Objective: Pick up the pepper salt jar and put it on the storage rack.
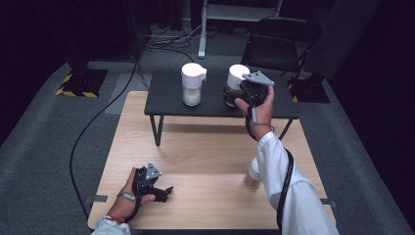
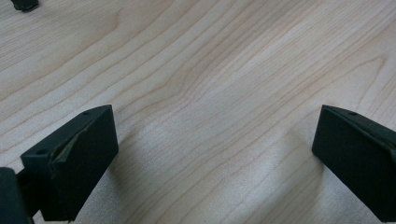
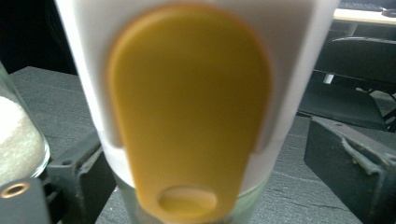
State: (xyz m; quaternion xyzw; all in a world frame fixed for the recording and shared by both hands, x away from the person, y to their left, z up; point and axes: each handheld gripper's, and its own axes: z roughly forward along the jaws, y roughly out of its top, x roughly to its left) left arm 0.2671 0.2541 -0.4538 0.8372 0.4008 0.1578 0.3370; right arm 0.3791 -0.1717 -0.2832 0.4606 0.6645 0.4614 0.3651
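A jar (image 1: 238, 77) with a white lid stands on the right part of the small black table (image 1: 169, 103). In the right gripper view its lid (image 3: 299, 60) carries a yellow flap (image 3: 187, 107). My right gripper (image 1: 234, 96) (image 3: 210, 179) reaches around the jar from the near side. It is open: the jar sits between the jaws, and a gap shows at the right jaw. My left gripper (image 1: 165, 192) (image 2: 215, 158) rests low over the wooden table (image 1: 195, 152) at the front left, open with nothing between its jaws.
A second white-lidded jar (image 1: 192, 84) holding white grains stands on the left part of the black table, close to the first jar. Another small jar (image 1: 251, 179) stands on the wooden table, half hidden by the right sleeve. A black chair (image 1: 279, 44) stands behind.
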